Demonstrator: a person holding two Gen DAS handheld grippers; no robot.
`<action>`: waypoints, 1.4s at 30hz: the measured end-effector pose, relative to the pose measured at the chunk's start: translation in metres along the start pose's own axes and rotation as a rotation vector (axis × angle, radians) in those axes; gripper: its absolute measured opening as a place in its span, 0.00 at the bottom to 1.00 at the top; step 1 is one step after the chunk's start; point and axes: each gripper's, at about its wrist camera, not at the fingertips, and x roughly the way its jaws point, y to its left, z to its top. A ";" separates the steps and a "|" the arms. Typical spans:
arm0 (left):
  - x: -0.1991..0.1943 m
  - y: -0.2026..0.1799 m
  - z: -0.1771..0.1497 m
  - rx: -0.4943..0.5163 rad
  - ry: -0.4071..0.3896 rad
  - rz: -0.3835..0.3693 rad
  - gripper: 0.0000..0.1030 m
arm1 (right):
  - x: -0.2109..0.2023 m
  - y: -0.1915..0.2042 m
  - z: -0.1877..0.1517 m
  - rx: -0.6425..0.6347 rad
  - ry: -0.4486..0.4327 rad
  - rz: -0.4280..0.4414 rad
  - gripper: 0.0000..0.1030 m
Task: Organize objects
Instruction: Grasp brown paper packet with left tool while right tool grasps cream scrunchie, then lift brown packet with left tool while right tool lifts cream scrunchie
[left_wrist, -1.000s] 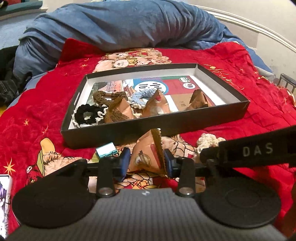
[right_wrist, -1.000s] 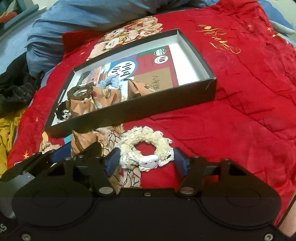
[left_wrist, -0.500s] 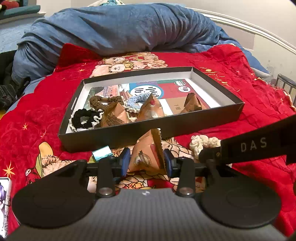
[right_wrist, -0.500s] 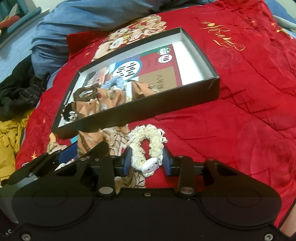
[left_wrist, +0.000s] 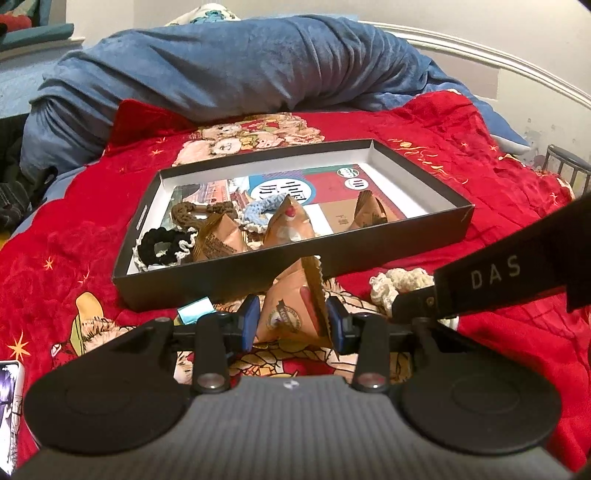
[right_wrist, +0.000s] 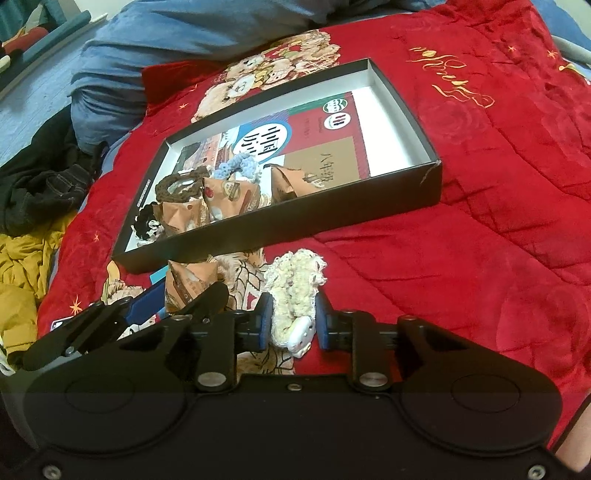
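My left gripper (left_wrist: 291, 323) is shut on a brown triangular snack packet (left_wrist: 291, 314), held just in front of the black box (left_wrist: 258, 275). My right gripper (right_wrist: 291, 325) is shut on a cream scrunchie (right_wrist: 295, 288) with a small white charm, also in front of the box (right_wrist: 314, 218); it shows in the left wrist view (left_wrist: 399, 284). The box holds brown packets (left_wrist: 291, 225), a black scrunchie (left_wrist: 162, 249), a brown one (left_wrist: 188, 214) and a blue one (left_wrist: 258, 212).
The box lies on a red bedspread (right_wrist: 480, 240). A blue duvet (left_wrist: 240, 66) is heaped behind it. A small teal item (left_wrist: 192, 308) lies near the box's front wall. Dark and yellow clothes (right_wrist: 33, 206) lie at the left edge.
My right gripper has closed on the cream scrunchie and squeezed it. Both grippers have risen slightly with their objects; the left one kept its hold on the packet.
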 end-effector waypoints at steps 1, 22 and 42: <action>-0.001 0.000 0.000 0.003 -0.004 0.000 0.42 | -0.001 -0.001 0.000 0.003 -0.001 0.001 0.23; -0.004 -0.001 0.003 -0.006 -0.024 0.003 0.43 | -0.010 -0.003 0.001 0.026 -0.001 0.012 0.22; -0.008 0.005 0.006 -0.024 -0.040 0.007 0.43 | -0.015 0.003 0.004 0.017 -0.015 0.013 0.22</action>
